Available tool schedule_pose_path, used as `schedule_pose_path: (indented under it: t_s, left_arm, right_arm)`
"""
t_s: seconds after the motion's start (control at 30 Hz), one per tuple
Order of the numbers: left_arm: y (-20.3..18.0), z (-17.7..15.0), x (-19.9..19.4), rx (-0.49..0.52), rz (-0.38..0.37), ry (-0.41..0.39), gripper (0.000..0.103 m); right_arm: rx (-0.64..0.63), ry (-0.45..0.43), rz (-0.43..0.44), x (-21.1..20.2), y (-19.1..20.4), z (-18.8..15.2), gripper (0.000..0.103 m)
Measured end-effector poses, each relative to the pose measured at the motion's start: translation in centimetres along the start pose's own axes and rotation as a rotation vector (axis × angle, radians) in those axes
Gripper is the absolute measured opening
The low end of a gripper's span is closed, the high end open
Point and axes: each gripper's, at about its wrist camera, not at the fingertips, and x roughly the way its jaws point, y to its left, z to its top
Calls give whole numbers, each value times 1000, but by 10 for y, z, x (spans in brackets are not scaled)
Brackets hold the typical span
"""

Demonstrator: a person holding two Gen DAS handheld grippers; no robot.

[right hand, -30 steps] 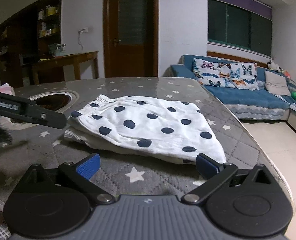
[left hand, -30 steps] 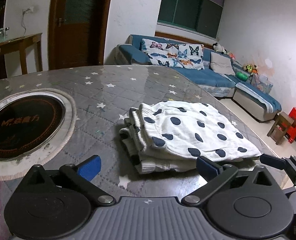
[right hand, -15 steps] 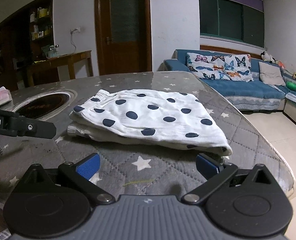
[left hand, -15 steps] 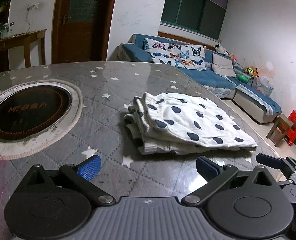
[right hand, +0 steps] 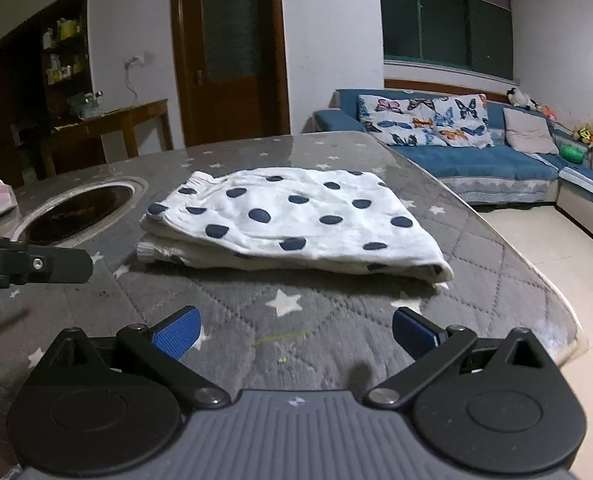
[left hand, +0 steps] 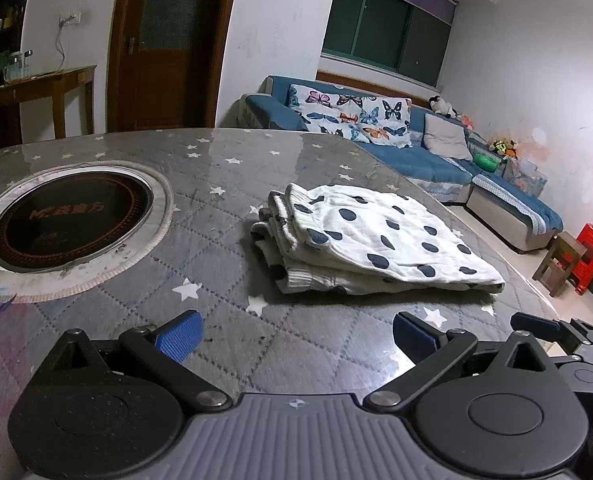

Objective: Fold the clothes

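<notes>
White cloth with navy dots, so the garment (left hand: pixel 376 236) sits folded in a tidy stack on the grey starred table (left hand: pixel 224 160), at about 1 o'clock in the left wrist view and dead ahead at 12 in the right wrist view (right hand: pixel 292 224). Both tools are off it. The left gripper (left hand: pixel 296 336) has its jaws spread wide with nothing between them, same story for the right gripper (right hand: pixel 296 334), blue pads apart and only bare table under them.

My read is the folding is basically done and this is the backing-off bit. To do it well, I'd pull both grippers straight back and a little up, jaws left spread, so no pad snags the near hem or drags the stack toward the table edge at 3 o'clock. The layered edges on the left side look a bit loose, so if anything needs a tidy it's there, a light press from above and not a pinch.

Versus a second ago: the garment is smaller and further off in both views, so both grippers have retreated. More starred table shows between the pads and the cloth. The burner (left hand: pixel 72 216) at 10 o'clock has slid further into the left view. The stack itself looks the same shape, jaws just as wide as before.
</notes>
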Motion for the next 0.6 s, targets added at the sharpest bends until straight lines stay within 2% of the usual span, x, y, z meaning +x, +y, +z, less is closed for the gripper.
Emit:
schedule_pose_path:
  t_s: [0.6]
  left_arm:
    - [-13, -12, -25, 32, -6, -35, 103]
  right_arm:
    - [0, -35, -10, -21, 8, -6, 103]
